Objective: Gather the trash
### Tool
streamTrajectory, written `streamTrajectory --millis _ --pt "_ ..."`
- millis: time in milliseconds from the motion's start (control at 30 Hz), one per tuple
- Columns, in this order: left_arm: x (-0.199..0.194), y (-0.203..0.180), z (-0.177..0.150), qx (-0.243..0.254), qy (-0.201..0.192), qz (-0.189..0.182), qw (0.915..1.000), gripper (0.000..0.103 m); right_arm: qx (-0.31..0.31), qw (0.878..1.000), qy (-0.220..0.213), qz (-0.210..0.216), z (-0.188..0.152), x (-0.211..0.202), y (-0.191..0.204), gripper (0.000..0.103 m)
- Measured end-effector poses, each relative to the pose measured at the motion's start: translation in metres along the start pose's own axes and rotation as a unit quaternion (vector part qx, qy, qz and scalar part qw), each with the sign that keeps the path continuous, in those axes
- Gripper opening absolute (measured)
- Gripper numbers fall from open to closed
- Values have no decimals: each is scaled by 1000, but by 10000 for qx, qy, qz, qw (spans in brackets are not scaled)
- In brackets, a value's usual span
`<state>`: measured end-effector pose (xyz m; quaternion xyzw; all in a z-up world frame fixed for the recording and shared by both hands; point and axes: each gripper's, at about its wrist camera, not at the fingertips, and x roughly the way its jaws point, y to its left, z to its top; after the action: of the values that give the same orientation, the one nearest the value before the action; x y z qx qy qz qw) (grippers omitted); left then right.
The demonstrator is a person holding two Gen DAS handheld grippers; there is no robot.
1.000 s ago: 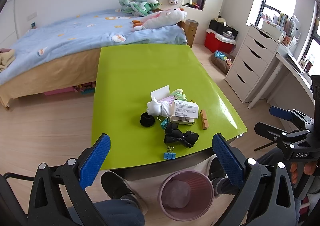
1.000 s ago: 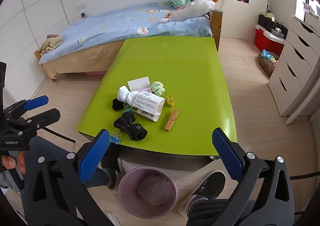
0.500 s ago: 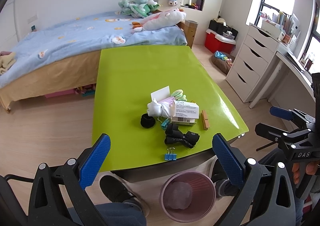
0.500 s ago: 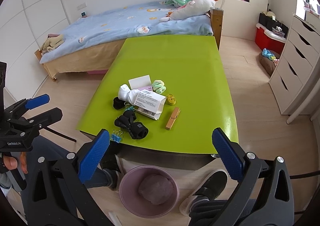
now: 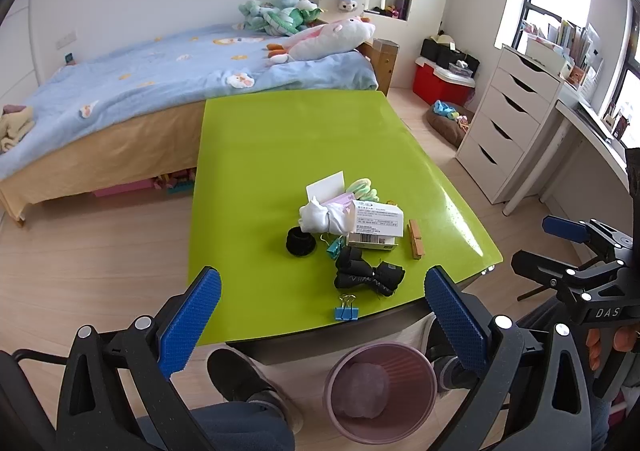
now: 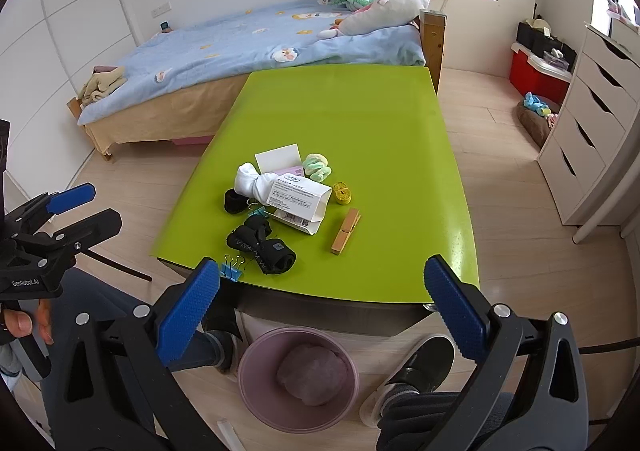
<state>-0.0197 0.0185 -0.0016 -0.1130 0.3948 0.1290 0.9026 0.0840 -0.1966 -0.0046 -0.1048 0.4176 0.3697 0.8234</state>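
On the near half of the desk [image 6: 360, 119] a cluster lies together: a carton [image 6: 298, 203] in the middle, a rolled sock [image 6: 254, 181] touching its left, a card [image 6: 278, 157] behind it, a clothespin [image 6: 346, 231] to its right and a binder clip [image 6: 232, 269] at the near edge. On the floor just before the desk stands a bin [image 6: 256, 395]. The bed [image 6: 256, 47] lies at the far end, the drawers [image 6: 596, 123] to the right.

Left gripper [image 5: 322, 317], right gripper [image 6: 322, 309] agape
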Motion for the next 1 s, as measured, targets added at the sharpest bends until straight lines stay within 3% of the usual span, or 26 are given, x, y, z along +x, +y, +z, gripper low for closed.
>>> streamTrajectory --millis 300,533,767,1000 --pt "1 -1 -1 13 0 3 10000 98 106 9998 166 -71 -1 10 -5 100" --pt "2 -5 -5 50 17 -13 10000 98 228 9980 530 -271 18 49 -16 100" --pt "3 -4 -3 66 46 34 10000 98 369 9902 1250 -499 41 120 -27 100" --pt "5 -3 -5 85 119 95 9998 98 889 9743 2029 -420 49 179 -43 99"
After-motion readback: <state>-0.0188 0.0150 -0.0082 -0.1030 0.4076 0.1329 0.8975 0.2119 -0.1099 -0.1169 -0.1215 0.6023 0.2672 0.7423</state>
